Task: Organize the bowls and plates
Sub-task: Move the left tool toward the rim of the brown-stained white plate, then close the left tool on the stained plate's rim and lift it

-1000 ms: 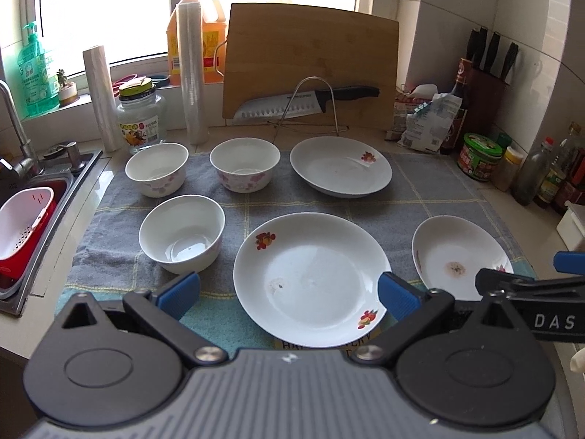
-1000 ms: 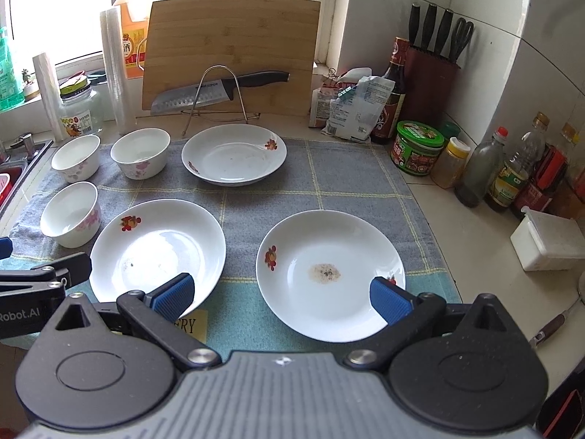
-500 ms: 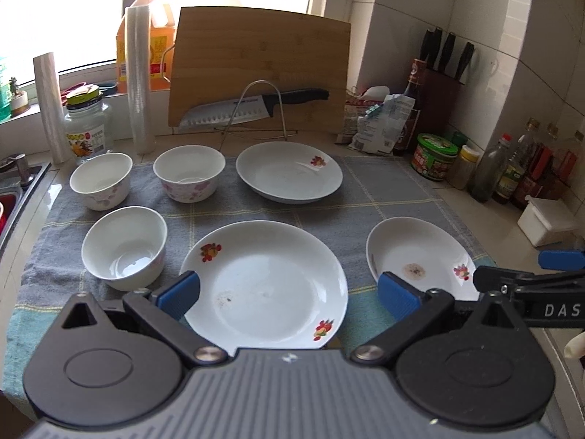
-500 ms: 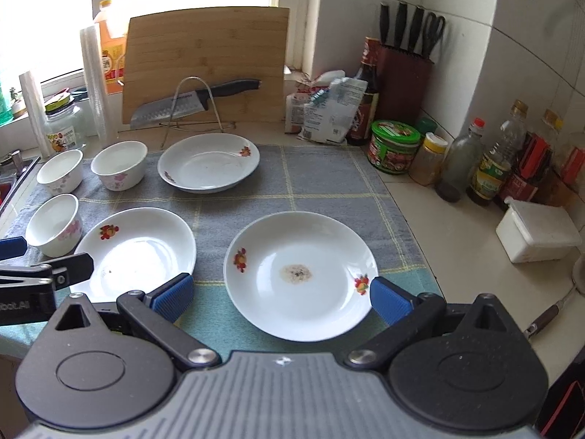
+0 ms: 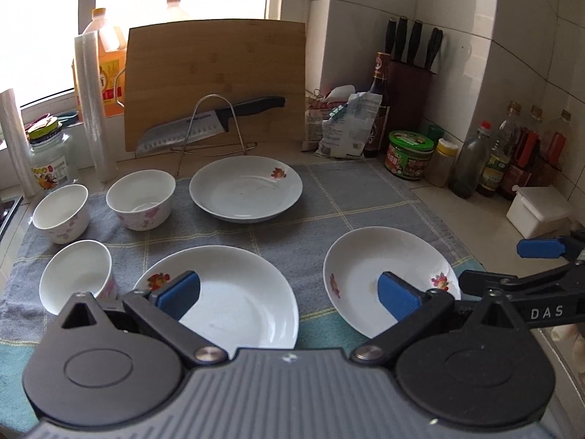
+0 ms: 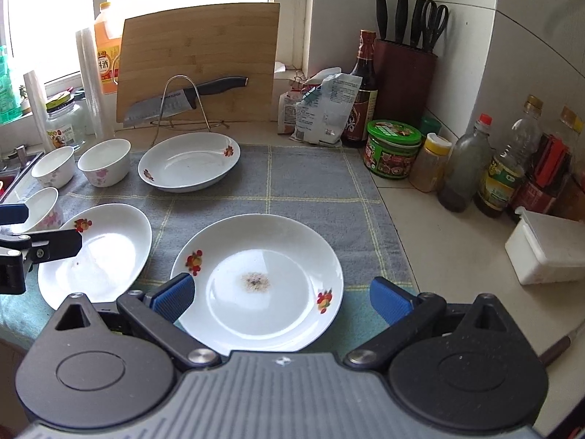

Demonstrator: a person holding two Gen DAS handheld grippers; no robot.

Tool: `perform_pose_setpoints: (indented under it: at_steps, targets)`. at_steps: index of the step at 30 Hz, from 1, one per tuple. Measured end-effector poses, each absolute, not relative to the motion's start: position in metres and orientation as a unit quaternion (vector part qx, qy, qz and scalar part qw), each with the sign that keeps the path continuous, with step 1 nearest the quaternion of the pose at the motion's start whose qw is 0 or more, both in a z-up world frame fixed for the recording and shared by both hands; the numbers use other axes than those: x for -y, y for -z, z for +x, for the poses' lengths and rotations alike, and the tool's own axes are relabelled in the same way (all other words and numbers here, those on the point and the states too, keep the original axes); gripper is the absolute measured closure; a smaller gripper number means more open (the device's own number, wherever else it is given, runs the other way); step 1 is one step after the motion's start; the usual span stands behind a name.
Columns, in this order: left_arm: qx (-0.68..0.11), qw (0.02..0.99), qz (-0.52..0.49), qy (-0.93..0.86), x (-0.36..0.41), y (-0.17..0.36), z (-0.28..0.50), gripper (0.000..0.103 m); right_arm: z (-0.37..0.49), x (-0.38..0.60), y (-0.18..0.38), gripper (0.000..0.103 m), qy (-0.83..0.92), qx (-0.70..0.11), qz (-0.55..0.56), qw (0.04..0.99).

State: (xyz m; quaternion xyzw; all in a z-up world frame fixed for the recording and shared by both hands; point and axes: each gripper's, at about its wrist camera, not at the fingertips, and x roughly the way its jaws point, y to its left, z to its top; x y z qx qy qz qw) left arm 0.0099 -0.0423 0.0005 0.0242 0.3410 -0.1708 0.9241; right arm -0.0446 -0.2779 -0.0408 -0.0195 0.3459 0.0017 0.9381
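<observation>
both grippers: grey ribbed body, black linkage arms, silver screws, blue ribbed pads (image 5: pixel 179 294), "das" lettering.

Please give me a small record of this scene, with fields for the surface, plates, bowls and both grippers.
surface: grey checked towel on a kitchen counter
plates: three; far plate, near-left plate, stained plate
bowls: three, at the towel's left side
left gripper: open, holding nothing
right gripper: open, over the stained plate's near rim

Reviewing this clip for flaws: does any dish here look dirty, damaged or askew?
Yes. The near right plate has a brownish speckled stain at its centre; the far plate looks clean. Nothing is chipped or tipped. Both claws, left and right, are open, holding nothing.
</observation>
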Motion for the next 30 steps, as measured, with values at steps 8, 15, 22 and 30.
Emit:
perform_pose_setpoints:
  at_steps: [8,15,22,30]
  targets:
    - [-0.373,0.91,0.025,0.179,0.076,0.014,0.027,0.001,-0.035,0.308,0.053,0.0,-0.056,-0.326,-0.009,0.944]
    - [-0.385,0.907,0.028,0.17,0.096,0.025,0.046,0.001,-0.03,0.325,0.076,0.0,-0.081,-0.329,-0.02,0.941]
    - [-0.41,0.89,0.039,0.194,0.116,0.039,0.069,0.001,-0.034,0.334,0.096,0.0,-0.119,-0.321,-0.023,0.939]
    - [-0.399,0.883,0.096,0.228,0.15,0.041,0.087,0.001,-0.042,0.351,0.124,0.0,-0.137,-0.332,-0.014,0.933]
